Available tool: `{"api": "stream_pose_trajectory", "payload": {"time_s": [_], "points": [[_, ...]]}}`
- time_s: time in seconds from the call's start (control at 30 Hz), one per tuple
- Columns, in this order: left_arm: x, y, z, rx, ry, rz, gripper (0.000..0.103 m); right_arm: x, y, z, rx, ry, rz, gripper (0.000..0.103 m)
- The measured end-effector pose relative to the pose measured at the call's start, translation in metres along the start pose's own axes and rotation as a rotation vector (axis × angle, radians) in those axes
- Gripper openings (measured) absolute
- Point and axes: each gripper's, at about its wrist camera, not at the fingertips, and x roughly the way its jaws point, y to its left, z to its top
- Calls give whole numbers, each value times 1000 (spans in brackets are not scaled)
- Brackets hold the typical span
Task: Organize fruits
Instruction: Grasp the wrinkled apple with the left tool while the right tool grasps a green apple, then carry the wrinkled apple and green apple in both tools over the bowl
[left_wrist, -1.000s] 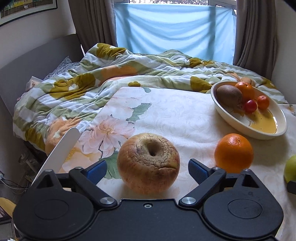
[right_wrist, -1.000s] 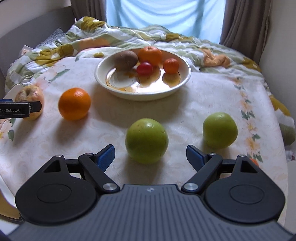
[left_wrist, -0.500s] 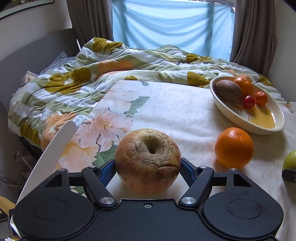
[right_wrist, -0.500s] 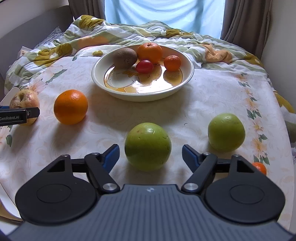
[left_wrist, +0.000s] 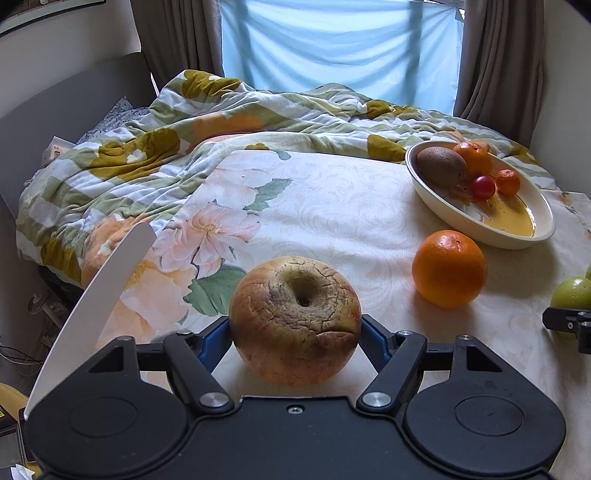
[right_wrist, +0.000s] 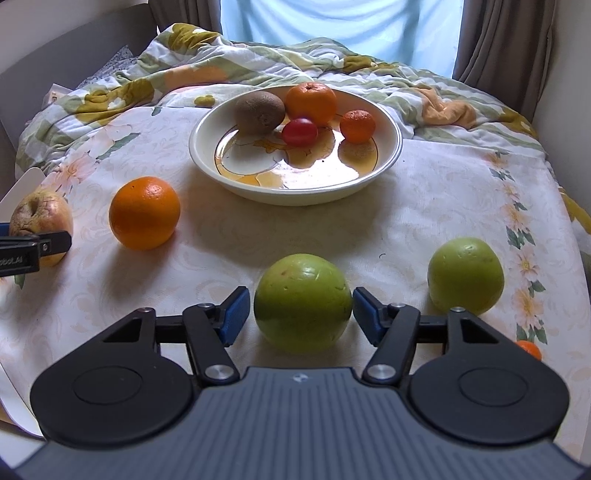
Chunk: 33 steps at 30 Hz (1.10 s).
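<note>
Near the left edge of the table (right_wrist: 424, 206), my left gripper (left_wrist: 295, 334) now has its blue pads closed against both flanks of the wrinkled apple (left_wrist: 295, 319), where a second ago the jaws stood wide with the apple loose between them; I judge this grip complete, though the apple seems not yet lifted off the cloth. At the near edge, toward the middle, my right gripper (right_wrist: 303, 314) is closing on the green apple (right_wrist: 303, 301): the fruit sits between the pads, which have come in from a wide stance to just beside its sides, with a thin gap showing on each flank, so I count it as bracketed, not yet held. Both fruits keep the same spots on the table as before. Toward the far edge, the bowl (right_wrist: 391, 155) already carries a kiwi (right_wrist: 260, 111), a tangerine (right_wrist: 311, 102), a small mandarin (right_wrist: 357, 125) and a cherry tomato (right_wrist: 300, 131). An orange (right_wrist: 144, 212) lies between the wrinkled apple and the bowl; a second green apple (right_wrist: 465, 275) rests near the right edge. My reading: two pickups are nearly secured, and the carry to the bowl comes next.
</note>
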Motion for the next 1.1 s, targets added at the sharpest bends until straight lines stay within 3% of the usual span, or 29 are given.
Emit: {"api": "stream_pose_trajectory", "payload": {"time_s": [0.43, 0.83, 1.1], "points": [[-45, -18, 10, -2, -62, -29, 77, -22, -11, 4, 16, -20, 43, 69], [-90, -49, 50, -2, -110, -86, 77, -74, -29, 36, 7, -72, 70, 69], [-90, -73, 85, 31, -161, -156, 77, -95, -51, 62, -14, -114, 59, 69]]}}
